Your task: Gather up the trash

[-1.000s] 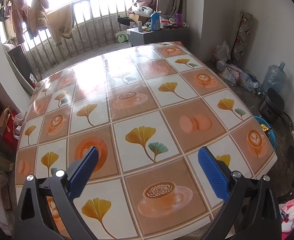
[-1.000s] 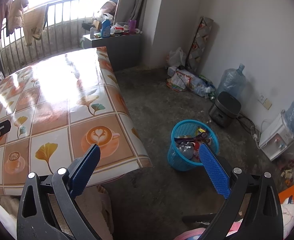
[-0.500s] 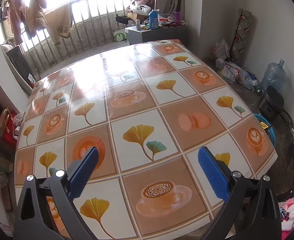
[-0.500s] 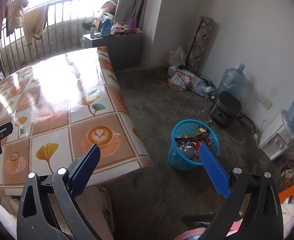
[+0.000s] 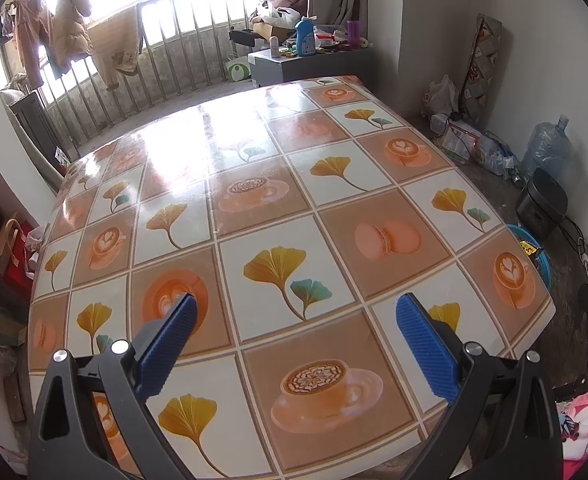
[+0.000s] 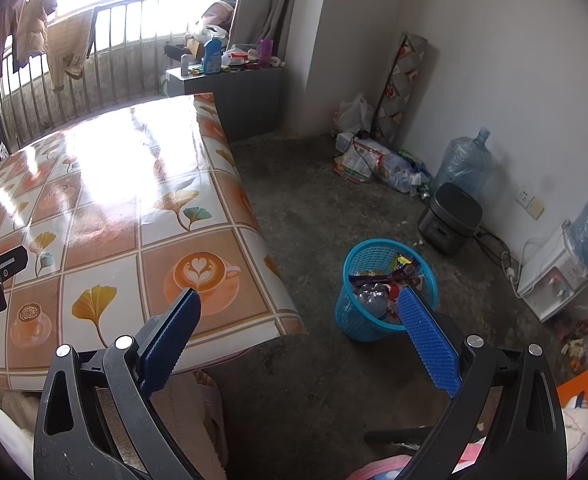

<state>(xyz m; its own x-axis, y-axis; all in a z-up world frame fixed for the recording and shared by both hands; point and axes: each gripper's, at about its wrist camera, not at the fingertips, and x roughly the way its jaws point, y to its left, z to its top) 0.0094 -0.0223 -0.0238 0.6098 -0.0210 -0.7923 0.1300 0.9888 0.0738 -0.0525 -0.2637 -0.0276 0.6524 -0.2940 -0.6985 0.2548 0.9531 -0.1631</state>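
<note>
Apparently I'm nearly done: bench [image 5: 277, 200] bare, blue basket [image 6: 358, 320] holds wrappers, left hand-held gripper [image 5: 294, 312] and right hand-held gripper [image 6: 300, 308] both wide, empty

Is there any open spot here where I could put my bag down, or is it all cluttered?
The patterned table is bare from the near edge to the railing side. The floor between the table and the blue basket is open too. It gets crowded along the right wall: bags, a water jug and a black cooker.
</note>
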